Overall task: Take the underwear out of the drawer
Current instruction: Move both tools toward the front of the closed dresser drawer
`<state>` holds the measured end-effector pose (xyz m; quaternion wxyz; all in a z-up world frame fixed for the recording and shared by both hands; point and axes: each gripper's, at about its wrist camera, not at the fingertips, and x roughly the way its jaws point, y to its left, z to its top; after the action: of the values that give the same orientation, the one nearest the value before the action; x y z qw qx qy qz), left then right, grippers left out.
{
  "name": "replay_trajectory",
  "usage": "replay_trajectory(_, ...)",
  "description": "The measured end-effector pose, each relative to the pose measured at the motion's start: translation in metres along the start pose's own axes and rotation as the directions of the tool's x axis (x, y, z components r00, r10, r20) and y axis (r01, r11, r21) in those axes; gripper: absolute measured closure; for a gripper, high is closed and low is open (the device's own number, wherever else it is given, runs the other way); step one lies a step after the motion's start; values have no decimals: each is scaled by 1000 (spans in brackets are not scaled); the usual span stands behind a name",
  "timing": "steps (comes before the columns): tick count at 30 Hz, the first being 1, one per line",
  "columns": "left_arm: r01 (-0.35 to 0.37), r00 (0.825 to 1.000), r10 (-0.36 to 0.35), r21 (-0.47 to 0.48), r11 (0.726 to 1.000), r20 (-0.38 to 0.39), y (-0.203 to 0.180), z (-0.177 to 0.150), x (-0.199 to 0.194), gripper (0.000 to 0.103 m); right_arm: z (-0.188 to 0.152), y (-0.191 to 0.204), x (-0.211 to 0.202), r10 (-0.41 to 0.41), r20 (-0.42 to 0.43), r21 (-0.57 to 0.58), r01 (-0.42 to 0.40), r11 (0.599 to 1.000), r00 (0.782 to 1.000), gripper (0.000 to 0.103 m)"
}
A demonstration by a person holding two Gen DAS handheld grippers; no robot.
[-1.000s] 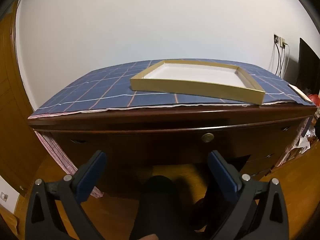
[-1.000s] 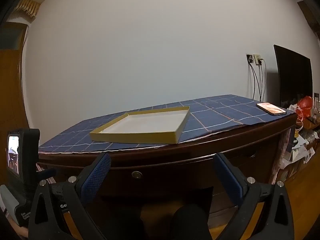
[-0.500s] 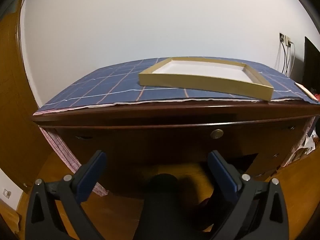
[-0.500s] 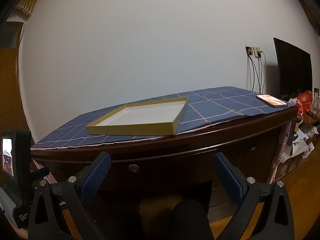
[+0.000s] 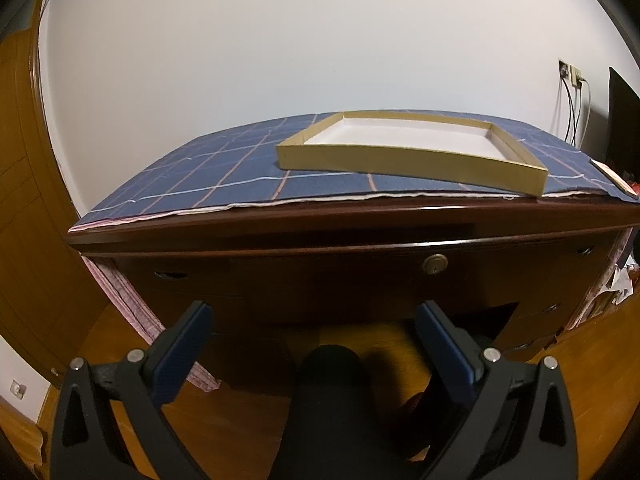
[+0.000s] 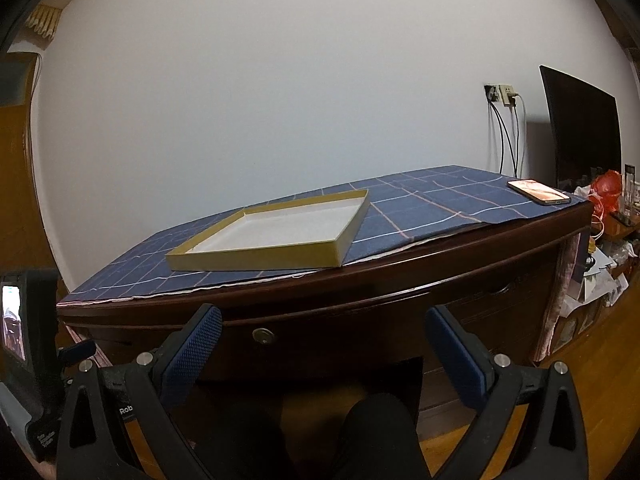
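Dark wooden desk (image 5: 360,224) under a blue checked cloth (image 5: 224,172), seen from both wrist views; a shallow cardboard tray (image 5: 400,156) lies on the cloth at frame centre, a phone (image 6: 538,192) at right. The drawer (image 5: 360,276), shut, spans the middle band of the left view, its round lock (image 5: 435,264) right of centre; a recessed pull (image 5: 170,275) sits at centre left. The underwear is not visible, presumably inside; judged light, soft and limp, best pinched at a bunched fold. Left gripper (image 5: 316,320), low centre, jaws spread wide, empty, aimed level at the drawer front; right gripper (image 6: 324,320) likewise spread, empty, short of the desk; a dark-clad knee (image 5: 332,364) shows beneath.
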<state>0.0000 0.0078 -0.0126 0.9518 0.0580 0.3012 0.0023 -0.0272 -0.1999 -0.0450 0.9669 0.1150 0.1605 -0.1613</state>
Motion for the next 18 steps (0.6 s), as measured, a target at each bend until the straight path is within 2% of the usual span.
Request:
replay_trajectory(7, 6, 1000, -6, 0, 1000, -7, 1, -3, 4, 1, 2, -6, 4, -21, 25, -42, 22, 999, 999, 1)
replay_trajectory(12, 43, 999, -44, -7, 999, -8, 3, -6, 9, 1, -6, -17, 10, -29, 32, -94, 32, 995, 999, 1)
replay_trajectory(18, 91, 995, -92, -21, 996, -37, -2, -11, 22, 1, -19, -25, 27, 6, -10, -129, -7, 992, 1000, 1)
